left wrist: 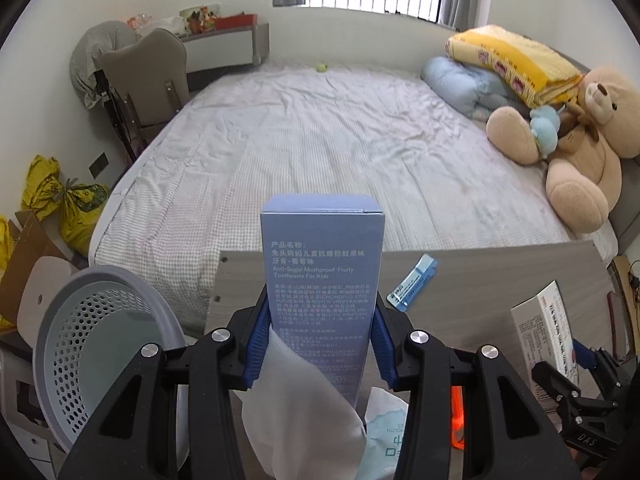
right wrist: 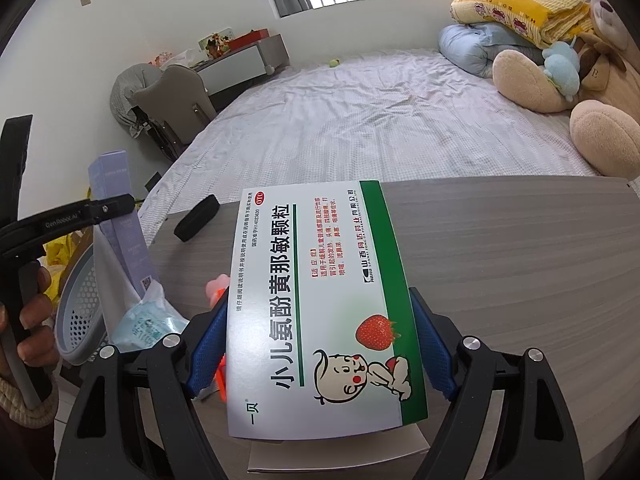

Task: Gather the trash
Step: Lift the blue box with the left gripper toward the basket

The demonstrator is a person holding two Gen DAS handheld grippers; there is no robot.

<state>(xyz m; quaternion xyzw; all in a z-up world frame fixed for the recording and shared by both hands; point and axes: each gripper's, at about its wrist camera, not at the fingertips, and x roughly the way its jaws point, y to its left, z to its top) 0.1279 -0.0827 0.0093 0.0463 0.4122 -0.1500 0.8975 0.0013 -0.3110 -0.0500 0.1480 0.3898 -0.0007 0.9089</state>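
Observation:
My left gripper [left wrist: 320, 312] is shut on a tall blue toothpaste box [left wrist: 322, 264], held upright above the wooden table [left wrist: 480, 280]. A white tissue [left wrist: 296, 400] is caught at its left pad and hangs down. The right wrist view shows this box [right wrist: 120, 216] lifted at the left, over the basket side. My right gripper [right wrist: 320, 320] is shut on a white and green medicine box [right wrist: 312, 240] with a strawberry picture, its pads pressing both long sides. A grey perforated trash basket [left wrist: 100, 340] stands tilted at the table's left end.
On the table lie a blue sachet [left wrist: 414, 282], a pale blue packet [right wrist: 148, 328], an orange item [left wrist: 458, 420] and a black object [right wrist: 197, 212]. Behind the table is a bed [left wrist: 320, 140] with a teddy bear [left wrist: 580, 152]. Yellow bags [left wrist: 60, 196] sit on the floor at the left.

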